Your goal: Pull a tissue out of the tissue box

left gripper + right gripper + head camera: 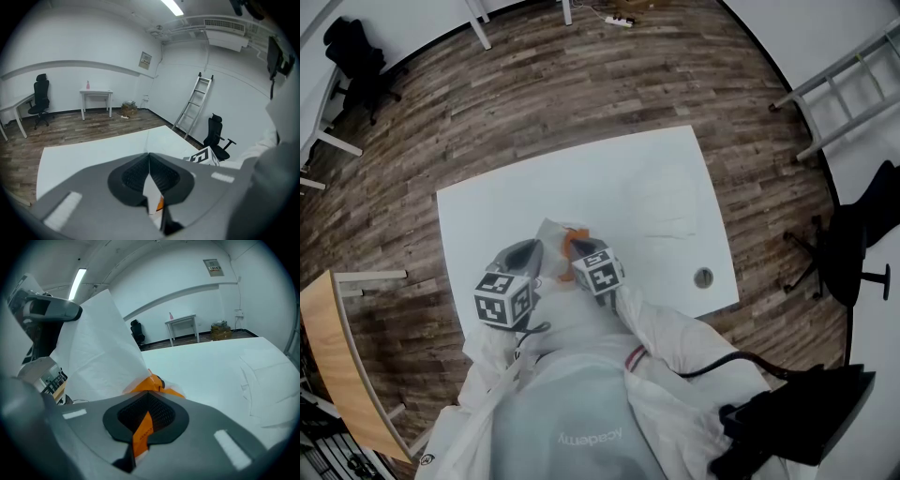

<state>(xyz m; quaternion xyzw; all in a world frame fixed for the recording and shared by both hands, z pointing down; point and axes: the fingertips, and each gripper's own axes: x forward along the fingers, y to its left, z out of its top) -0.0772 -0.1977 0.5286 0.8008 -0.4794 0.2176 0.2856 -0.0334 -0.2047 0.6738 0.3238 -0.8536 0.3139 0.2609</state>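
Both grippers hang close together over the near part of the white table [487, 216]. My right gripper [574, 247] is shut on the edge of an orange tissue pack [152, 384], and an orange strip shows between its closed jaws. A white tissue [101, 348] rises out of the pack up and to the left, stretched into a broad sheet. My left gripper [540, 247] is shut on that tissue's top, and a white sliver of tissue [152, 194] is pinched between its jaws. In the head view the tissue [551, 230] peeks out between the two grippers.
A loose white tissue [666, 202] lies further back on the table. A round cable hole [703, 277] sits near the right front corner. A wooden desk [337, 347] stands at the left, with a ladder [848, 80] and a black chair [853, 253] at the right.
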